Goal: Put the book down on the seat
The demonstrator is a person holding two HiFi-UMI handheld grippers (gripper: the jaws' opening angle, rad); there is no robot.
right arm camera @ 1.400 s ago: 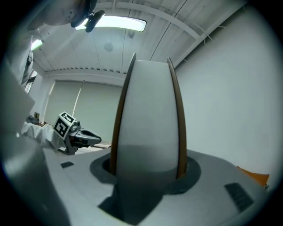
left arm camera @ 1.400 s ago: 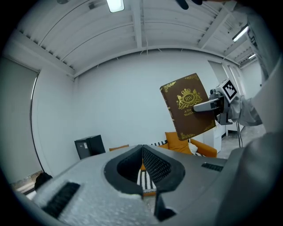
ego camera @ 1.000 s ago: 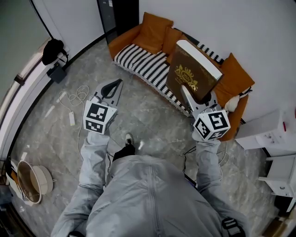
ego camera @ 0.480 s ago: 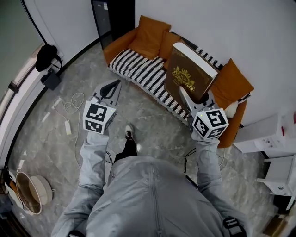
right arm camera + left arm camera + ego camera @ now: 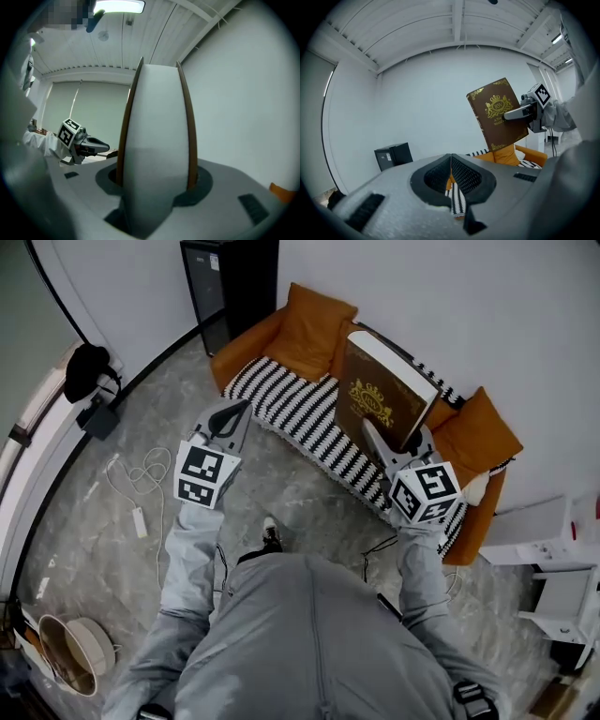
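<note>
A thick brown book (image 5: 377, 401) with a gold crest stands upright in my right gripper (image 5: 396, 448), which is shut on its lower edge; the book's white page block (image 5: 154, 145) fills the right gripper view between the jaws. The book hangs in the air above the orange sofa's striped seat (image 5: 300, 409). My left gripper (image 5: 228, 418) is shut and holds nothing, out over the floor just before the seat's front edge. From the left gripper view the book (image 5: 497, 115) and the right gripper (image 5: 520, 112) show at the right, and the seat's stripes (image 5: 457, 199) show below the closed jaws.
Orange cushions (image 5: 314, 317) lean along the sofa's back. A black cabinet (image 5: 208, 282) stands left of the sofa. Cables and a charger (image 5: 141, 517) lie on the marble floor at left, a basket (image 5: 75, 652) at lower left. White furniture (image 5: 553, 568) stands at right.
Both grippers and the person have moved toward the sofa; the book is now over the seat rather than short of it. The jaws' states look unchanged.
</note>
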